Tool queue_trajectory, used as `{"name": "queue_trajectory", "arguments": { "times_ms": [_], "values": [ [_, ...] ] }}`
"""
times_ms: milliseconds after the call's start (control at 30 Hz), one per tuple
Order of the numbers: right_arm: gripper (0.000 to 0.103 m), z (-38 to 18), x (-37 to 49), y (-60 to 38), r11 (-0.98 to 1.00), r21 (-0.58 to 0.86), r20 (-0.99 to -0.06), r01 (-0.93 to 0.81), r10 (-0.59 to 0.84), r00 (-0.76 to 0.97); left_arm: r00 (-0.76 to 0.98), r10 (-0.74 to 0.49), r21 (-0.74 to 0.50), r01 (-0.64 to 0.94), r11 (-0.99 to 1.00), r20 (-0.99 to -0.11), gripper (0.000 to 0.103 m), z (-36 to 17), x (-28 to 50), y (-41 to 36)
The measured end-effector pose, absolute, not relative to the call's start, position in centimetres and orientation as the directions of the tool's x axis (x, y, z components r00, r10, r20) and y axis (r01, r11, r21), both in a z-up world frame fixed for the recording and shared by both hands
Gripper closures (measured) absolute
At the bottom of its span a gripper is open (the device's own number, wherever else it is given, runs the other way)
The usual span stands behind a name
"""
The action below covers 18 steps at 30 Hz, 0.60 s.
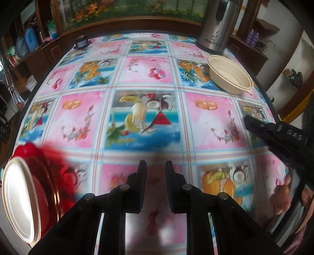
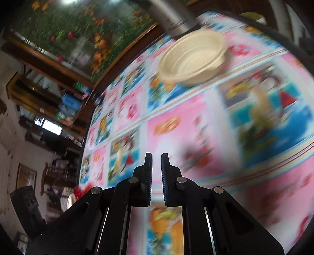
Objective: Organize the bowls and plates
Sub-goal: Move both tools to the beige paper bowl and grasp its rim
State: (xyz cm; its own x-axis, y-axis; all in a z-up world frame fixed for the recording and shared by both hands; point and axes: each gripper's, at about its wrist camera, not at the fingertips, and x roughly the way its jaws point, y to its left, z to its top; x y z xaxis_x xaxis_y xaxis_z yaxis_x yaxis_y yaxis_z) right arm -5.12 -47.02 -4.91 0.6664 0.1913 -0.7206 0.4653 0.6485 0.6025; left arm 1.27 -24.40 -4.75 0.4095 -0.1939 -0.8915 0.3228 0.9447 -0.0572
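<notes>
A shiny metal jug (image 1: 214,25) is standing at the far edge of the table. A bright cloth (image 1: 145,78) with fruit pictures is covering the table. A small dark jar (image 1: 80,42) is sitting far back. A big flower picture (image 1: 125,9) is hanging behind.

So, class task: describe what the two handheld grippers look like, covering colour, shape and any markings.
Both are matte black plastic. The left gripper has two flat, blunt fingers on hinged link arms with round silver pins. The right gripper matches it, with ribbed inner pads; seen from the left camera, its body carries pale raised lettering, too blurred to read.
</notes>
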Motion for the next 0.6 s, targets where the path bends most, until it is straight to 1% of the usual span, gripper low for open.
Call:
{"name": "queue_trajectory", "arguments": {
  "times_ms": [100,200,333,400,467,500,600],
  "values": [
    [0.095,-4.3,-6.1,-50.5,0.629,0.582,-0.730,0.516,0.123,0.673,0.398,-0.206,-0.064,0.342,0.938,-0.894,0.085,-4.6,2.3,-25.9],
    [0.095,-4.0,-6.6,-53.7,0.595,0.582,-0.734,0.554,0.090,0.674,0.390,-0.207,-0.057,0.361,0.931,-0.897,0.085,-4.5,3.1,-27.3],
    [0.092,-3.5,-5.6,-57.1,0.559,0.587,-0.736,0.585,0.068,0.674,0.356,-0.227,-0.087,0.368,0.926,-0.906,0.085,-4.1,5.4,-29.1],
    [0.087,-3.4,-5.1,-58.5,0.531,0.615,-0.716,0.583,0.065,0.695,0.357,-0.228,-0.086,0.372,0.924,-0.906,0.085,-3.6,6.8,-30.1],
    [0.074,-3.6,-4.5,-60.0,0.488,0.641,-0.700,0.592,0.055,0.712,0.365,-0.219,-0.072,0.375,0.924,-0.905,0.085,-3.1,8.4,-31.3],
    [0.073,-3.8,-4.4,-60.4,0.470,0.655,-0.692,0.592,0.057,0.720,0.369,-0.225,-0.076,0.377,0.923,-0.902,0.085,-2.8,9.1,-31.9],
    [0.073,-4.2,-2.9,-61.2,0.437,0.667,-0.683,0.603,0.036,0.730,0.375,-0.238,-0.094,0.364,0.927,-0.896,0.085,-2.3,11.4,-33.4]
  ]
}}
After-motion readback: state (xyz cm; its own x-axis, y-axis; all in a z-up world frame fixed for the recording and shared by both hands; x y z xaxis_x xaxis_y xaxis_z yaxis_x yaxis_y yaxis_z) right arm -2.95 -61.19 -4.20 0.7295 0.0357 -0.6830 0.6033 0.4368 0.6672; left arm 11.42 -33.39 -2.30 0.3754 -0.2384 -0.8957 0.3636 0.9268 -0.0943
